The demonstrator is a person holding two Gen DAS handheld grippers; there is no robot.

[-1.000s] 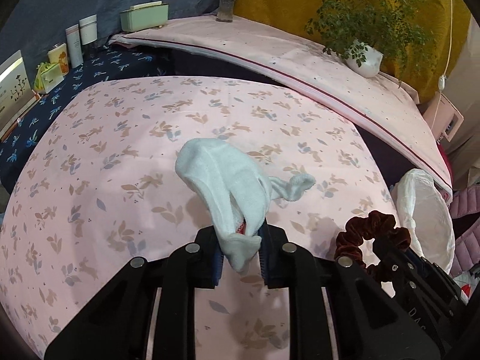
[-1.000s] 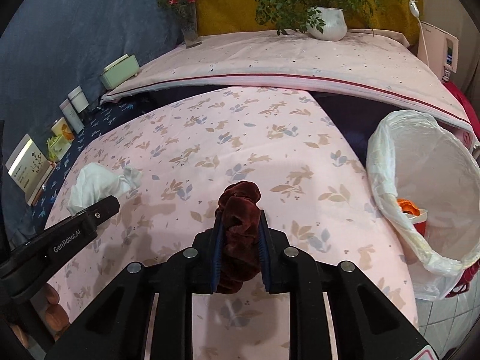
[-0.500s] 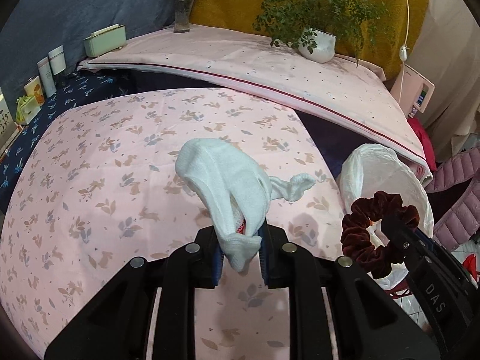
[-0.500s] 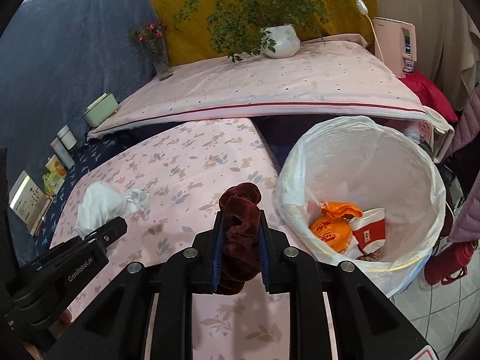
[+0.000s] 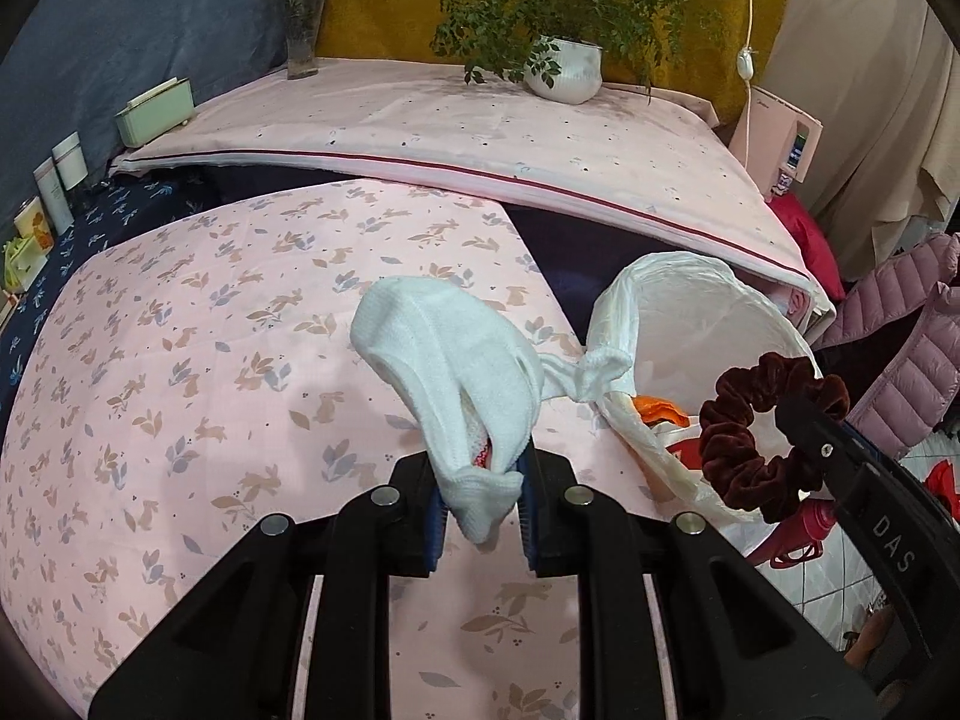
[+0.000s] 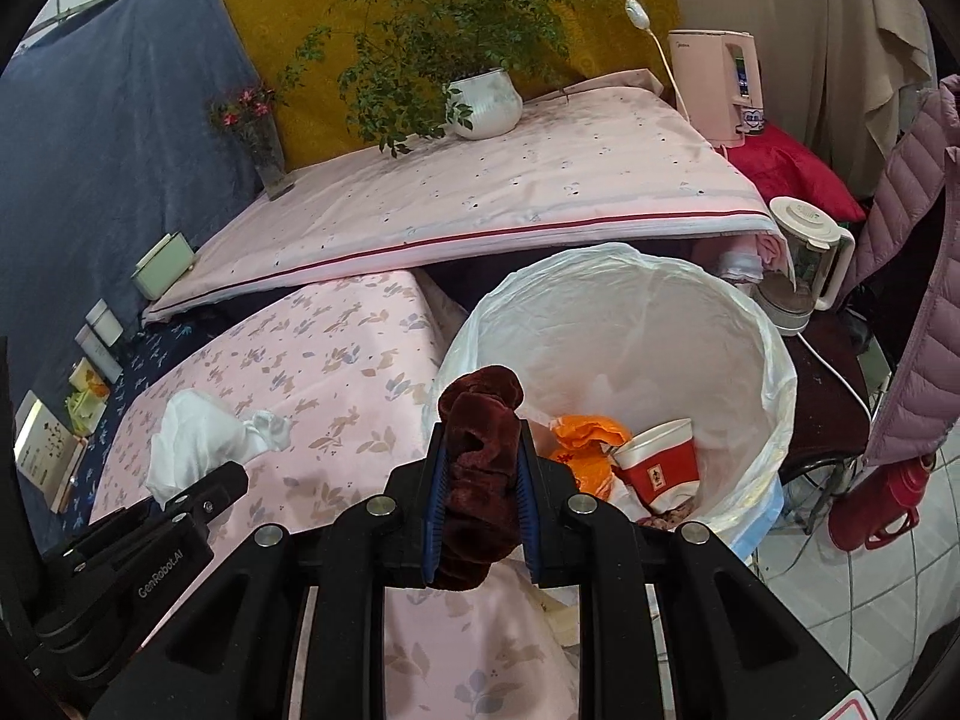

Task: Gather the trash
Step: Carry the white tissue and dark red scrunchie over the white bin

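Observation:
My left gripper (image 5: 480, 504) is shut on a white sock (image 5: 444, 372), held above the pink floral bedspread (image 5: 210, 360); the sock (image 6: 198, 438) and left gripper (image 6: 180, 498) also show at lower left in the right wrist view. My right gripper (image 6: 480, 504) is shut on a dark red velvet scrunchie (image 6: 480, 444), just over the near rim of a trash bin lined with a white bag (image 6: 750, 324). The scrunchie (image 5: 762, 432) and bin (image 5: 672, 294) sit at right in the left wrist view. Inside the bin lie an orange wrapper (image 6: 585, 450) and a red paper cup (image 6: 660, 468).
A raised pink-covered platform (image 6: 510, 192) holds a potted plant (image 6: 480, 102) and a flower vase (image 6: 264, 144). Small boxes (image 5: 54, 180) line the left edge. A blender (image 6: 804, 258), red thermos (image 6: 876, 510), pink jacket (image 6: 918, 276) and tiled floor (image 6: 870, 600) lie right of the bin.
Both grippers have swung to the right across the bed with their loads. The bin has come from the far right edge to just ahead of the right gripper.

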